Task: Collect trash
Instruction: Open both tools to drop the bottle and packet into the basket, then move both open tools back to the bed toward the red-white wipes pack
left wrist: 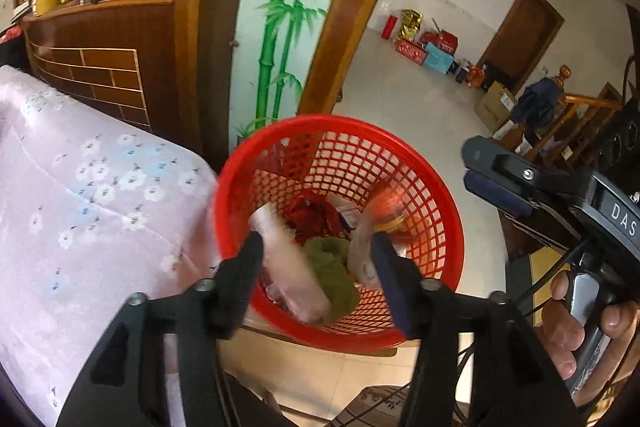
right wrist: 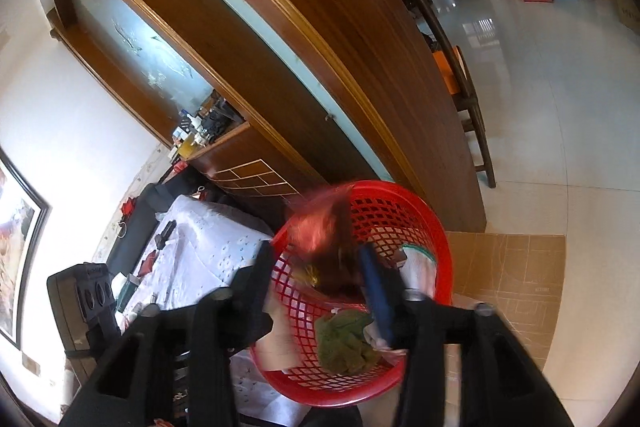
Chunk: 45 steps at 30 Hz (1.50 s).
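A red mesh basket (left wrist: 440, 195) (right wrist: 440, 239) stands on the floor with trash in it: a green wad (left wrist: 332, 267) (right wrist: 344, 339) and red crumpled wrapping (left wrist: 316, 219). My left gripper (left wrist: 316, 243) hangs open over the basket. A blurred pale pink wrapper (left wrist: 288, 263) lies loose between its fingers, beside the left one. My right gripper (right wrist: 316, 251) is open over the same basket, and a blurred red wrapper (right wrist: 320, 231) hangs loose at its tips. In the left wrist view the right gripper (left wrist: 470, 165) shows at the right, held by a hand (left wrist: 568, 331).
A pink flowered cover (left wrist: 80, 187) lies close on the basket's left. Behind it rise a wooden partition with painted bamboo (left wrist: 280, 27) and a cabinet (left wrist: 104, 39). Flat cardboard (right wrist: 512, 275) lies on the pale tile floor. A wooden chair (right wrist: 468, 99) and far boxes (left wrist: 428, 47) stand beyond.
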Available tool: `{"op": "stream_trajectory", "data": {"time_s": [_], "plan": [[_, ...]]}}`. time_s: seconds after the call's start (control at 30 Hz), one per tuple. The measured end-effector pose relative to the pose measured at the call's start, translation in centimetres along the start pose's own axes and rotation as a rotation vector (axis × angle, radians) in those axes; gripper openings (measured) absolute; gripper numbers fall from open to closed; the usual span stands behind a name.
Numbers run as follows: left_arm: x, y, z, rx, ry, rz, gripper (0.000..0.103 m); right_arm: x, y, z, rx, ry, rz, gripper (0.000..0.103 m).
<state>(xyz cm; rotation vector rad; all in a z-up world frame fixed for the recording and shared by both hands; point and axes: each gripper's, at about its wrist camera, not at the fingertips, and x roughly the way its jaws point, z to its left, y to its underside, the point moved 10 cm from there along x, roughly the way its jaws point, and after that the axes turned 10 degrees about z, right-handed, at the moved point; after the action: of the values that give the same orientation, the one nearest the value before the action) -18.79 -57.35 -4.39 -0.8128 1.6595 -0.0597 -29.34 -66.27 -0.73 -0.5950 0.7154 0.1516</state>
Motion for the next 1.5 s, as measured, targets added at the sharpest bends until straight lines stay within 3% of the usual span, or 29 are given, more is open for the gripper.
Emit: {"op": "stream_trajectory", "data": {"time_s": [0.03,0.17,0.3,0.57,0.87,1.13,1.33,1.5], "plan": [[-0.5,0.0,0.4,-0.005,-0.004,-0.009,0.067,-0.1,0.1,0.1,-0.003,0.001,-0.002,0.062],[-5.1,0.7,3.2,-0.074,-0.016,-0.064,0.070,-1.1,-0.2,1.5,-0.004,-0.034,-0.021,0.063],[-12.5,2.2,6.9,-0.162,-0.054,-0.188,0.084,-2.6,0.0,5.1,-0.063,-0.088,-0.047,0.073],[-27.1,8.2,16.5,-0.306,-0.285,-0.398,0.088,-2.5,3.8,19.0,-0.307,-0.291,-0.020,0.082],[-37.1,16.0,29.2,-0.500,-0.488,-0.482,0.088,4.8,10.0,33.4,-0.534,-0.466,0.157,0.085],[-39.9,19.0,38.5,-0.583,-0.577,-0.449,0.088,14.2,13.6,41.8,-0.642,-0.486,0.309,0.085],[-36.7,18.6,45.1,-0.601,-0.560,-0.344,0.088,20.5,15.3,46.5,-0.707,-0.501,0.419,0.085],[-32.6,17.3,49.2,-0.550,-0.526,-0.246,0.088,26.6,16.5,49.0,-0.730,-0.522,0.522,0.085]]}}
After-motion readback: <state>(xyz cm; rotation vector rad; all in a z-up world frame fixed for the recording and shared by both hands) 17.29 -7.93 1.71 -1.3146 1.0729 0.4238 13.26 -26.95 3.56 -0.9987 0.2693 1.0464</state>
